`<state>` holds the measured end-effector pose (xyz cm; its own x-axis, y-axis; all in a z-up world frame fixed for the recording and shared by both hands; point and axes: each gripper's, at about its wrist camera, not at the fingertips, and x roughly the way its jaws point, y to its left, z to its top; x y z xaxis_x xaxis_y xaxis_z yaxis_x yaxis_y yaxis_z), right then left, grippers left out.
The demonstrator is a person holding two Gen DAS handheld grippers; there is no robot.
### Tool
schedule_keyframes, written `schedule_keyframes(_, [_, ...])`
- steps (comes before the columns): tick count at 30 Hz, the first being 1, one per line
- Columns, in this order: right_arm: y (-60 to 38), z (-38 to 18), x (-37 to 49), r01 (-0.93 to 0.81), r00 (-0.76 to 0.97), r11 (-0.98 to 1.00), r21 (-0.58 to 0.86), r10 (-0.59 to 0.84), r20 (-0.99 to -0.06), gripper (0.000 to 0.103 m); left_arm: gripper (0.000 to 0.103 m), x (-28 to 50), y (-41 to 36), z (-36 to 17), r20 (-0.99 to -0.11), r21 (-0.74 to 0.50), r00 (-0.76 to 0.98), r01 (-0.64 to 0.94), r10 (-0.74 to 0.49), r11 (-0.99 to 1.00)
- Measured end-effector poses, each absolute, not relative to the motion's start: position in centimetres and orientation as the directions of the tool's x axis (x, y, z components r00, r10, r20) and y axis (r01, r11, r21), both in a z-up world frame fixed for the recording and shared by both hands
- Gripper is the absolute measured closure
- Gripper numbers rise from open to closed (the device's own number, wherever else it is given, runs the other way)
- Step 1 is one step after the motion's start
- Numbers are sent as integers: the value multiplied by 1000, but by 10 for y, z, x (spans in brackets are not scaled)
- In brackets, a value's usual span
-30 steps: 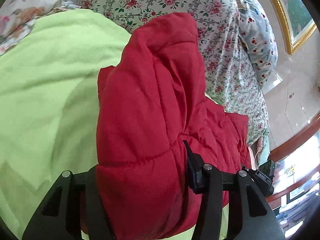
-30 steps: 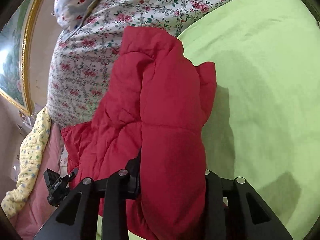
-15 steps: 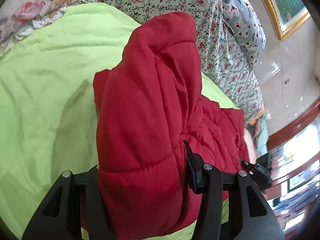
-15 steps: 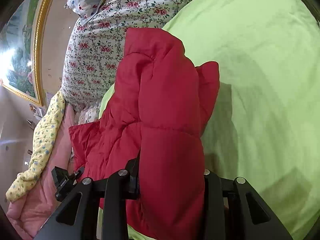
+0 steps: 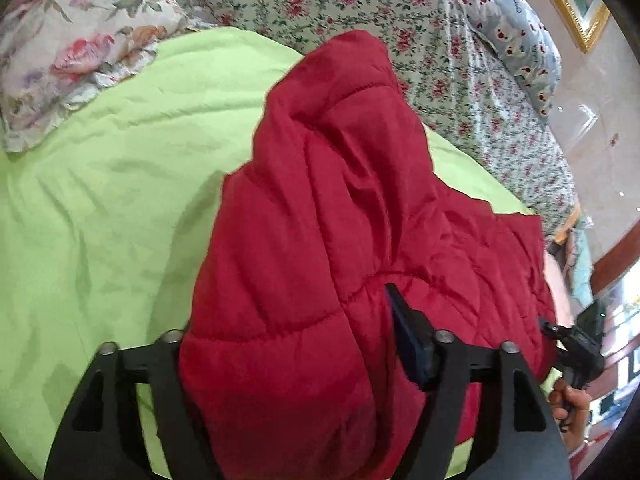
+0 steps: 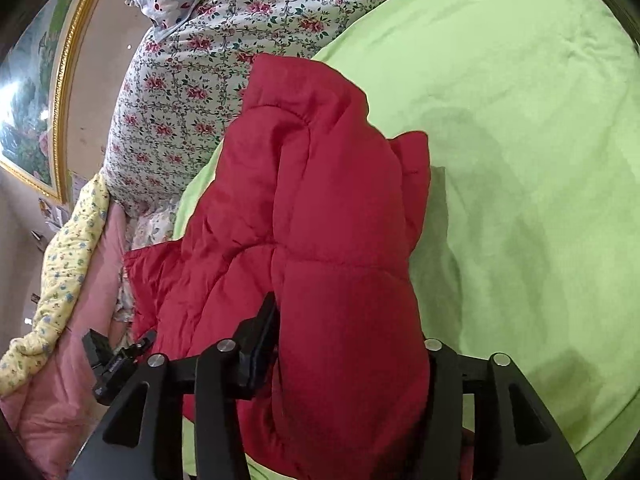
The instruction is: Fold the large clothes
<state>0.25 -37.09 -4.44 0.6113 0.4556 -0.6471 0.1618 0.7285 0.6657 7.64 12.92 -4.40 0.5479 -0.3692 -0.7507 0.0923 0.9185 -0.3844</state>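
A red quilted jacket [image 5: 320, 240] lies bunched in a thick fold on the lime-green bedsheet [image 5: 100, 200]. My left gripper [image 5: 288, 320] straddles the near end of the fold. Its jaws are opening, and the puffy fabric still fills the gap between them. In the right wrist view the same jacket [image 6: 320, 220] runs away from me. My right gripper [image 6: 348, 332] straddles its near end, jaws opening too, with fabric between them. Each view shows the other gripper beside the jacket: the right gripper [image 5: 576, 340] at the right edge, the left gripper [image 6: 116, 356] at the lower left.
A rose-print quilt [image 5: 360, 12] is heaped behind the jacket, with a blue spotted pillow [image 5: 512, 32] and a floral pillow [image 5: 72, 64]. A gold-framed picture [image 6: 36, 92] hangs on the wall. Pink bedding [image 6: 68, 380] and a yellow cloth [image 6: 64, 264] lie at the bed's side.
Both grippers carried the jacket fold across the bed and then stopped. Their fingers now stand wider apart around the fabric than in the earlier frames.
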Motion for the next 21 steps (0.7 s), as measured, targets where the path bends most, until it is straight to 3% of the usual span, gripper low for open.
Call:
schedule_keyframes(6, [-374, -36, -5, 178, 624, 777, 604, 386, -680, 31, 20, 73, 136, -41, -758, -351, 564, 71, -328, 934])
schedule_keyframes(9, [-376, -24, -8, 188, 654, 817, 546, 311, -690, 20, 17, 68, 134, -33, -761, -273, 604, 37, -239, 961])
schedule_keyframes(13, [-376, -12, -9, 193, 671, 859, 475, 237, -702, 16, 17, 62, 132, -16, -730, -173, 670, 3, -130, 985])
schedule_keyframes(21, [-360, -6, 6, 157, 669, 899, 409, 207, -714, 13, 17, 75, 121, -4, -727, -171, 664, 71, -175, 983])
